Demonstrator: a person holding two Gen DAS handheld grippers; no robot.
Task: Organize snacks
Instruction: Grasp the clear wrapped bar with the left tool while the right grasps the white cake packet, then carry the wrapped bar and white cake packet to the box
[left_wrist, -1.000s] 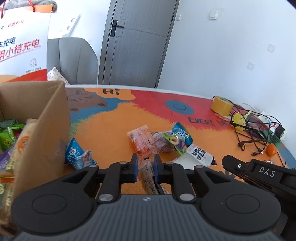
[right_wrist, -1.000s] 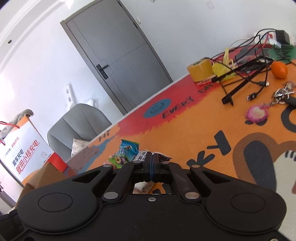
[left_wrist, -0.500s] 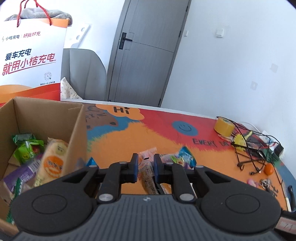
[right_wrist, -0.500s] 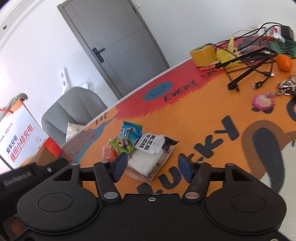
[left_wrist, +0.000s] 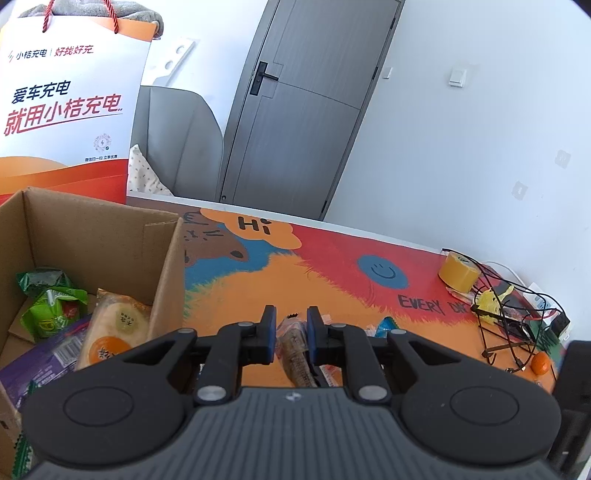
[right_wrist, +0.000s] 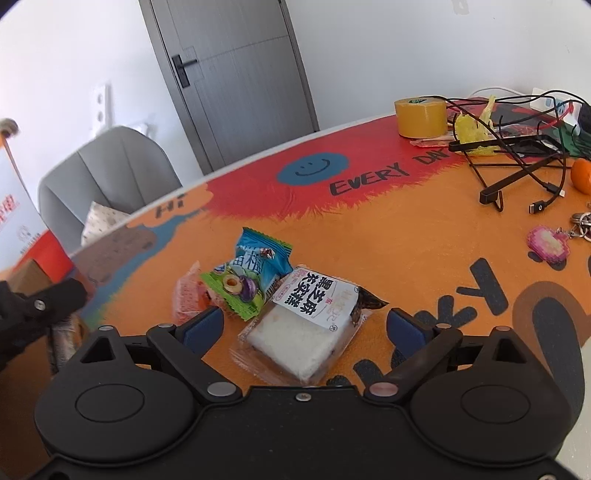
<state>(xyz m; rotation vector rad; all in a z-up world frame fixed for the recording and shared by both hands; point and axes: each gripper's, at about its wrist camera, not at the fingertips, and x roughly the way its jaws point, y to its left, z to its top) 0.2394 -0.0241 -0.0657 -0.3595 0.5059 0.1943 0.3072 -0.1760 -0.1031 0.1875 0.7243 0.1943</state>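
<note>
Left gripper (left_wrist: 290, 334) clamped on a brown snack packet (left_wrist: 295, 352), pinched between the pads and hanging just below them. Right gripper (right_wrist: 304, 328) spread wide, jaws just opened, nothing pressed; white cake packet (right_wrist: 306, 328) lying flat on the table mat (right_wrist: 406, 251) between the fingers, untouched.

Risks, as judged: thin pinch on the brown packet, so likely to slip out before clearing the wall of the cardboard box (left_wrist: 168, 280) left of the fingers. Slick film on the cake packet, so apt to slide or crush under a skewed closing. Green plum packet (right_wrist: 236, 291) and blue packet (right_wrist: 264, 258) just beyond the left finger, easily snagged.

Inside the box: green packets (left_wrist: 48, 306), an orange-printed rice cracker packet (left_wrist: 114, 332), a purple wrapper (left_wrist: 44, 362).
</note>
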